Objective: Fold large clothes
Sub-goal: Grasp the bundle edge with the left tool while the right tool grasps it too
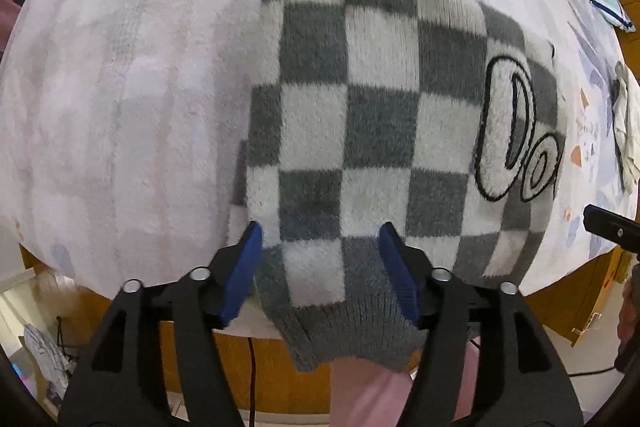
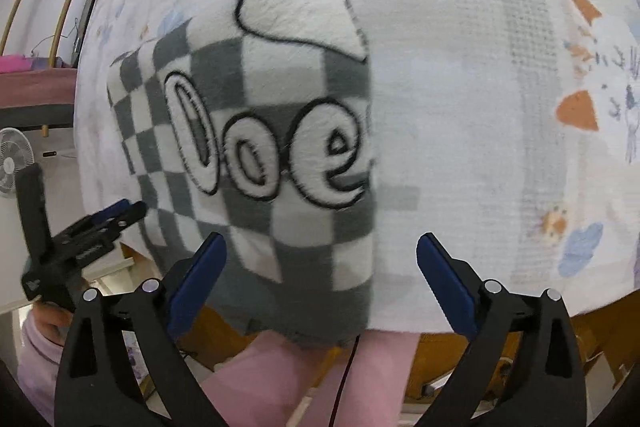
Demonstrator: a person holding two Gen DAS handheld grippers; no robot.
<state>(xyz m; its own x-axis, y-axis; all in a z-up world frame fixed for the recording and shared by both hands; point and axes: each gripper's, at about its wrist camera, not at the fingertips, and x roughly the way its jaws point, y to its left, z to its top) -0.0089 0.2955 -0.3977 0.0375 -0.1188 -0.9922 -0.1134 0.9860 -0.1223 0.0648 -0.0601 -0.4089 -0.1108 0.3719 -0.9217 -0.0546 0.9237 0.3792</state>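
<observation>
A folded checked sweater is seen on a bed, its ribbed hem hanging over the near edge. Soft, thick and floppy, it is judged best taken by hem or folded corners. The left tool is held released, its jaws astride the hem without pinching; the right tool is spread wide, nothing gripped

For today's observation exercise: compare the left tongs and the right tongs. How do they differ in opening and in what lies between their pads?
The left tongs stand narrower than the right tongs. The checkered sweater fills the gap between the left tongs' pads; the right tongs frame only its edge, plus bare bedspread. Both are open, gripping nothing, with blue pads.
</observation>
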